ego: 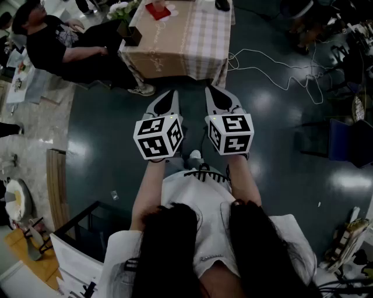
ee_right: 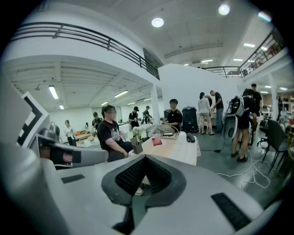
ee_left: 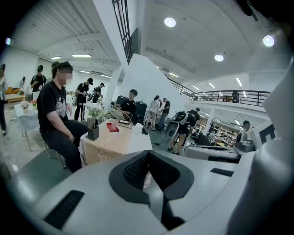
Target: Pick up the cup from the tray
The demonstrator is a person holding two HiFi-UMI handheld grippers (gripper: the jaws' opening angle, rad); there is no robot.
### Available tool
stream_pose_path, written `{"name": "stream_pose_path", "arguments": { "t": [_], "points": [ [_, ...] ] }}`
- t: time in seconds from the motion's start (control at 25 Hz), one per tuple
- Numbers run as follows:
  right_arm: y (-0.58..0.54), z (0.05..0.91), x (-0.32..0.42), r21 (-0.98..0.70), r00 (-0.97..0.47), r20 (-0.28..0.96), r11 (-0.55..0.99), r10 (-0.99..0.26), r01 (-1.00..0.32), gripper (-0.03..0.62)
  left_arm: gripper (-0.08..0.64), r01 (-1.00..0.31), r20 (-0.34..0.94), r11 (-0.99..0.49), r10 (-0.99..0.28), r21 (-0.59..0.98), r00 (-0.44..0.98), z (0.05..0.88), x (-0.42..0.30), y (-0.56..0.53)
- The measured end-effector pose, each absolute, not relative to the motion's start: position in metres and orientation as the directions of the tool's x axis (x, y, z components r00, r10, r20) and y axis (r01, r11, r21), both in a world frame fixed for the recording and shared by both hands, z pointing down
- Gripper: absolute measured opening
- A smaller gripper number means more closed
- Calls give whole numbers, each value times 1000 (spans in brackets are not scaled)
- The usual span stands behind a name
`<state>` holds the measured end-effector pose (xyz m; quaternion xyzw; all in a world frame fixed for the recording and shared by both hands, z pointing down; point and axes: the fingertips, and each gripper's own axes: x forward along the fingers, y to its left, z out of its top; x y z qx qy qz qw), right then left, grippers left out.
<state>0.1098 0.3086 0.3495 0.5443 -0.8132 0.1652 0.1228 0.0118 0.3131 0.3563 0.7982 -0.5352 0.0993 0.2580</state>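
Left tool [ego: 173, 94], right tool [ego: 208, 90] shut, table [ego: 175, 55] ahead

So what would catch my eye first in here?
The left gripper and right gripper, white with black-and-white marker cubes, side by side over the dark glossy floor, both shut. Ahead stands a beige cloth-covered table bearing a small red tray, a seated person in black beside it.

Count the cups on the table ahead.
1. A pale cup stands on the red tray on the cloth-covered table, right of the flowers. At this distance, others could be hidden.
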Motion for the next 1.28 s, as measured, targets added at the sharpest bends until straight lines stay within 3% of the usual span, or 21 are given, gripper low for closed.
{"name": "stream_pose_path", "arguments": {
  "t": [0.52,0.76,0.92,1.12,1.28],
  "points": [
    [300,362,104,-153,-426,396,399,-814,-904,9,9,-917,445,-252,-814,309,373,365,7,310],
    [280,359,93,-157,-440,336,411,-833,-898,14,9,-920,451,-236,-815,314,363,374,-8,286],
    [254,351,90,-213,-474,281,427,-835,-879,183,9,-921,448,-237,-818,308,360,377,-17,260],
    [225,353,82,-210,-497,263,453,-827,-866,273,9,-912,442,-250,-813,324,380,387,-22,229],
    [188,362,50,-220,-518,260,473,-815,-853,299,9,-913,451,-248,-808,324,379,397,-48,193]
  ]
}}
